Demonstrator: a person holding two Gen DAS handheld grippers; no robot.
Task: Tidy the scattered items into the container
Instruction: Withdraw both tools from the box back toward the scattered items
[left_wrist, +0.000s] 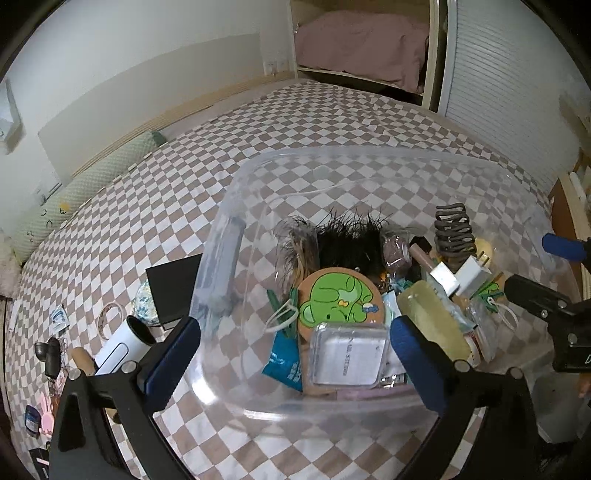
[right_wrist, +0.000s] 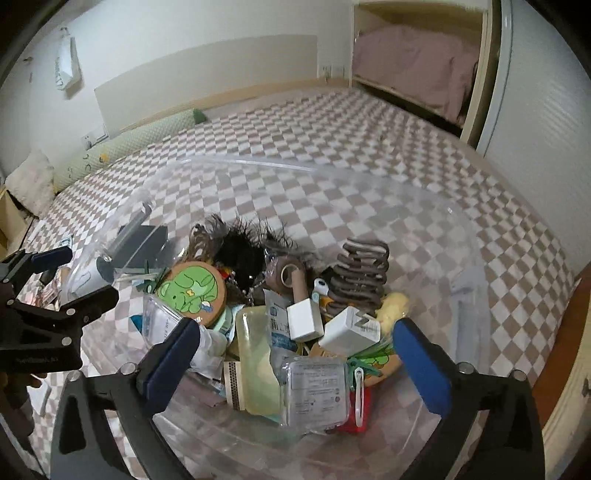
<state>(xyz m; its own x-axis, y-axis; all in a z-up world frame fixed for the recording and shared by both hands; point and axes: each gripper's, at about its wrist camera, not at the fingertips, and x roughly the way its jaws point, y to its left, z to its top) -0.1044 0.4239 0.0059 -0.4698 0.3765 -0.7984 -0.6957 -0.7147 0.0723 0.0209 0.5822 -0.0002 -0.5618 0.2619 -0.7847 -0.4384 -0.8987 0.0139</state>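
Note:
A clear plastic container (left_wrist: 236, 206) sits on the checkered bed and also shows in the right wrist view (right_wrist: 458, 236). It holds several items: a round green-frog coaster (left_wrist: 338, 299), a clear flat case (left_wrist: 347, 356), a white charger (right_wrist: 351, 330), a brown hair claw (right_wrist: 360, 273), black feathers (right_wrist: 240, 251). My left gripper (left_wrist: 295, 350) is open and empty over the container's near left side. My right gripper (right_wrist: 295, 352) is open and empty over its near right side. Each gripper shows at the edge of the other's view.
Left of the container lie a white cylinder (left_wrist: 123, 345), a black box (left_wrist: 173, 291), a tape ring (left_wrist: 109, 317), small sachets (left_wrist: 59, 317) and a dark clip (left_wrist: 50, 356). A green bolster (left_wrist: 85, 192) lies along the wall. A wooden edge (right_wrist: 565, 354) is at the right.

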